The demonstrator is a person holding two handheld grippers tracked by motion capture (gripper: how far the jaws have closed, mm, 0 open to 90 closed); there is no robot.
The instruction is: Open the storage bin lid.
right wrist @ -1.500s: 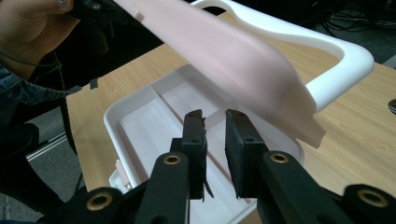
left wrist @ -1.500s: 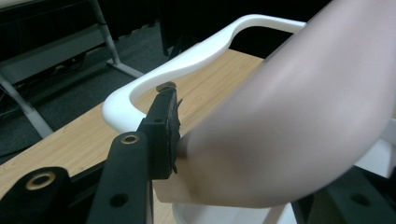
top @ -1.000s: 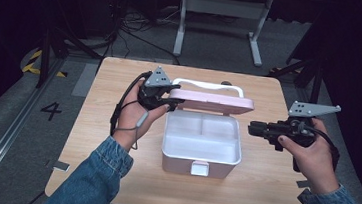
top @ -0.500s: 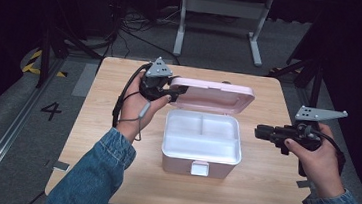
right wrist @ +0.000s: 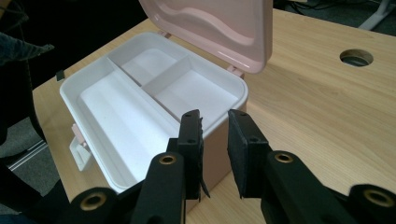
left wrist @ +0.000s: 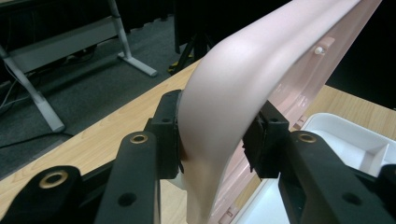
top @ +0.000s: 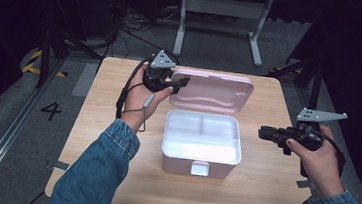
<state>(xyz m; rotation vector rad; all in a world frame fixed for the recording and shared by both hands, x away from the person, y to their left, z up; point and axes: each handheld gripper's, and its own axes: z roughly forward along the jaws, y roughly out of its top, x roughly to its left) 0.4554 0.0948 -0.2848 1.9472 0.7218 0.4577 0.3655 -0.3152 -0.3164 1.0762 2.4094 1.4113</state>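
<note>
A pink storage box with a white divided tray inside stands in the middle of the table, its lid swung up and leaning back. In the high view my left gripper is at the lid's left edge. The left gripper view has that gripper shut on the lid, one pad on each face of the rim. My right gripper hovers right of the box, pointing at it. In the right gripper view its jaws stand slightly apart with nothing between them, just short of the box's corner.
The wooden table has bare room on both sides of the box. A cable hole lies in the tabletop behind the lid. A white latch sits on the box front. A metal stand is on the floor beyond the table.
The lid has swung from low over the box to upright and leaning back, my left gripper rising with it. My right gripper has drawn back to the right and lower.
</note>
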